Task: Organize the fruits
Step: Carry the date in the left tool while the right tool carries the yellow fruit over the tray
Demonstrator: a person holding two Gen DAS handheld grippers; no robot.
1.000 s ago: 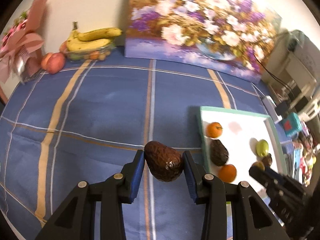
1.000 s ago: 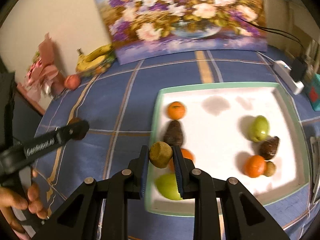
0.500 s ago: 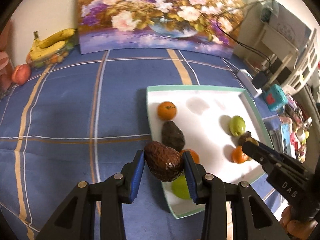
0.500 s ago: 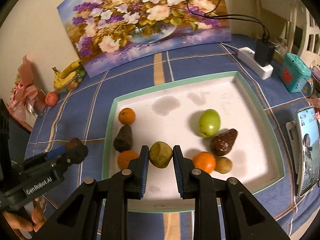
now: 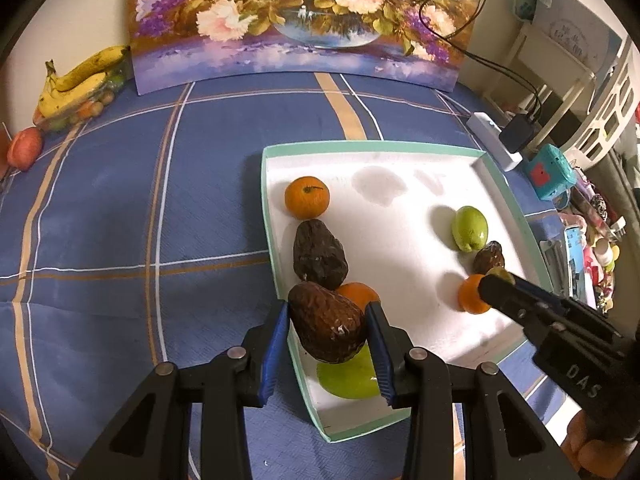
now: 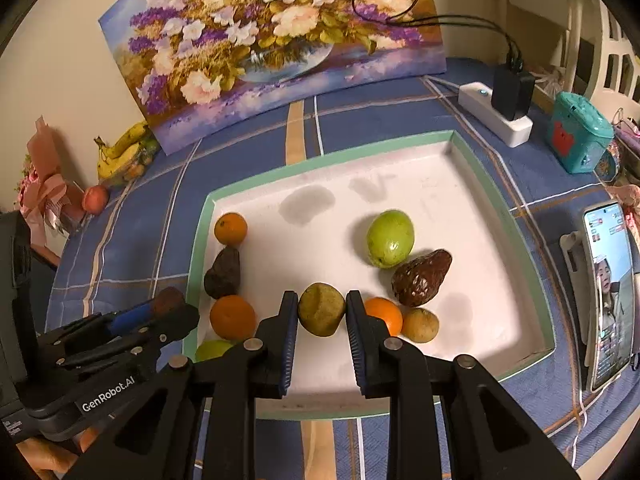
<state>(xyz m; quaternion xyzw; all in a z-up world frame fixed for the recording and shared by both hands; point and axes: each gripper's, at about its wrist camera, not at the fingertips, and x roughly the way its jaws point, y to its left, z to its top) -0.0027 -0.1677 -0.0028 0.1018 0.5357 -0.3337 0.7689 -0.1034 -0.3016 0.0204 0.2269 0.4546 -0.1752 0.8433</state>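
My left gripper [image 5: 327, 320] is shut on a dark brown avocado [image 5: 326, 328], held over the left edge of the white tray [image 5: 400, 240]. My right gripper [image 6: 322, 312] is shut on a brownish-green kiwi [image 6: 321, 309] above the tray's [image 6: 328, 216] front middle. Along the tray's left side lie an orange [image 5: 307, 197], a dark avocado [image 5: 319, 256], a second orange [image 6: 233, 317] and a green fruit [image 5: 352, 376]. On the right sit a green fruit [image 6: 390, 238], a brown avocado [image 6: 422, 278], an orange [image 6: 384, 314] and a small kiwi [image 6: 420, 325].
A flower painting [image 5: 296, 20] leans on the back wall. Bananas [image 5: 76, 84] and a peach [image 5: 25, 148] sit far left. A power strip [image 6: 494, 118], a teal box [image 6: 580, 136] and a phone [image 6: 608, 292] stand right of the tray on the blue checked cloth [image 5: 120, 220].
Both grippers have swung right over the tray while still carrying their fruits. The tray now lies directly under them, and the bananas have slid to the far left of the views.
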